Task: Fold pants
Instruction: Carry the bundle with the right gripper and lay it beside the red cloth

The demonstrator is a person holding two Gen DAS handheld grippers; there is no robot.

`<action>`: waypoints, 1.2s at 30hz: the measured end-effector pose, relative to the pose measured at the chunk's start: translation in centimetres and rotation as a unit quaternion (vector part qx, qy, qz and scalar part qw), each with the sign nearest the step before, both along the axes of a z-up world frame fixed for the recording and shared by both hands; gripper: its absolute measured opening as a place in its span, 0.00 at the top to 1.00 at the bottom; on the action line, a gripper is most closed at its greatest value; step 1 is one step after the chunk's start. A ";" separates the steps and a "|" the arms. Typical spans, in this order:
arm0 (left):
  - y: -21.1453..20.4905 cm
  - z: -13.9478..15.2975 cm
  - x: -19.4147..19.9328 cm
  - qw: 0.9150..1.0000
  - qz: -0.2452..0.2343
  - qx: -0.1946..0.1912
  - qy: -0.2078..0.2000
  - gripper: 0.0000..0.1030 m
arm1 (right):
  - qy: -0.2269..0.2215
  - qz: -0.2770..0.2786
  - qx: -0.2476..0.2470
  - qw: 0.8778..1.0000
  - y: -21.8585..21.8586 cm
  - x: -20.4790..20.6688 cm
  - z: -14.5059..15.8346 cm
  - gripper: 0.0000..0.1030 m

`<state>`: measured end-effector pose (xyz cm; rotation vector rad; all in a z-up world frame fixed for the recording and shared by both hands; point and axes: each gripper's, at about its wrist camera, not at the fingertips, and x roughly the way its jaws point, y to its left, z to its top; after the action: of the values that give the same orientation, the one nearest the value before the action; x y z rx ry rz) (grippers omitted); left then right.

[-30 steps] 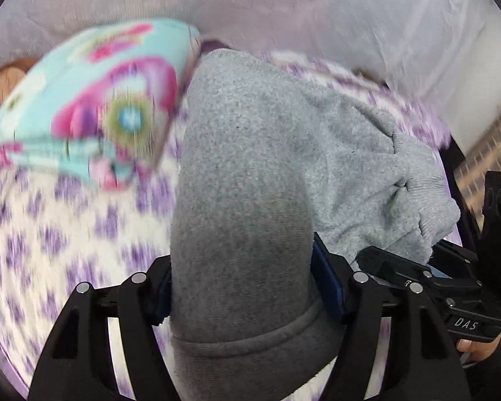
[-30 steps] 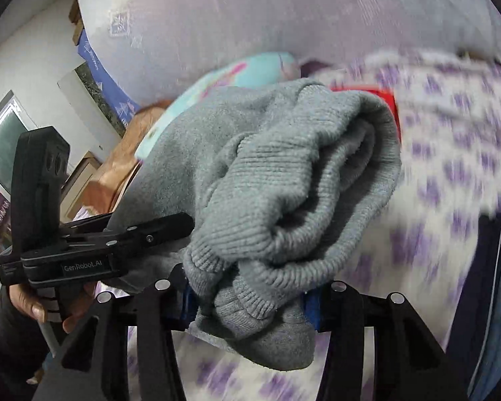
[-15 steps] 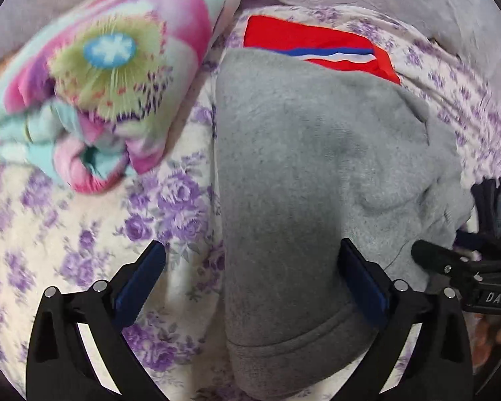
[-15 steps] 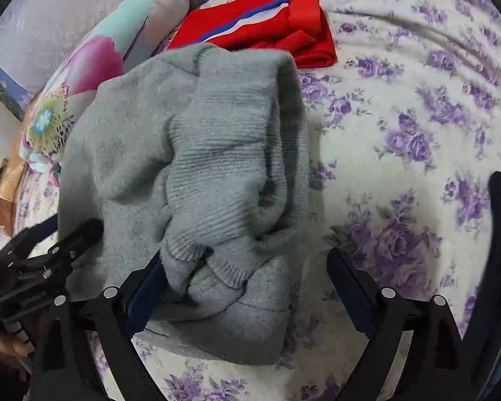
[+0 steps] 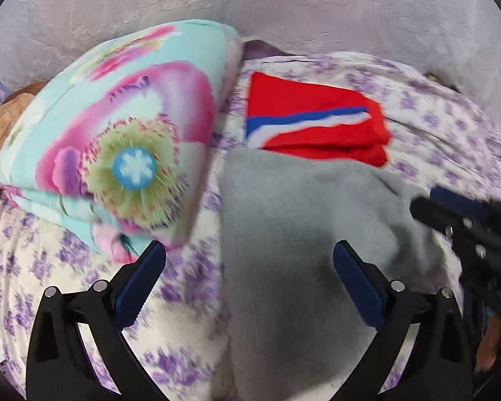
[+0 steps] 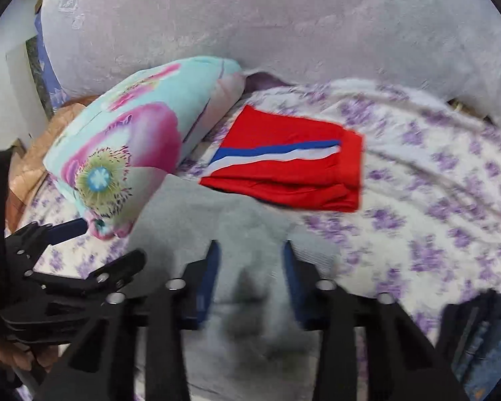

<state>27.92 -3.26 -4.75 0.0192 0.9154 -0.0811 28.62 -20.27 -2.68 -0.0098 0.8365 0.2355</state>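
Note:
The folded grey pants (image 5: 300, 240) lie flat on the purple-flowered bedsheet (image 5: 50, 267), just in front of folded red pants (image 5: 314, 123). My left gripper (image 5: 250, 280) is open, its blue pads wide apart, hovering above the grey pants' left part and touching nothing. My right gripper (image 6: 250, 280) is over the grey pants (image 6: 250, 234) with its jaws partly closed and nothing between them; the view is blurred. The right gripper shows at the right edge of the left wrist view (image 5: 467, 234).
A folded floral quilt (image 5: 110, 140) lies at the left, close to the grey pants. The red pants with a blue and white stripe (image 6: 290, 167) lie behind. A pale curtain (image 6: 284, 33) backs the bed. Dark jeans (image 6: 477, 341) sit at the right edge.
Both grippers let go of the grey pants, which were laid on the bed. Both have drawn back and up; the right jaws have narrowed since half a second ago.

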 end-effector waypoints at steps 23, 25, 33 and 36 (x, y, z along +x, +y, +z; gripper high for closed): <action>1.1 -2.6 1.5 0.999 0.039 0.010 0.029 0.04 | 0.021 -0.008 -0.029 0.999 0.3 -2.1 -3.1 0.28; 0.9 -2.2 0.6 0.999 0.035 0.015 0.024 0.04 | 0.018 -0.015 -0.034 0.999 0.2 -3.0 -2.9 0.27; 1.7 -2.7 -0.5 0.998 0.053 -0.003 0.041 0.04 | 0.086 -0.046 -0.024 0.995 -1.1 -3.7 -5.5 0.21; 1.8 -0.8 -2.5 0.999 0.044 0.012 0.028 0.04 | 0.060 -0.054 -0.006 0.997 -2.0 -6.0 -3.1 0.21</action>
<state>25.37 -1.41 -5.56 -0.0020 0.9719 0.0110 22.60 -22.26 -5.79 0.0378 0.9546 0.1300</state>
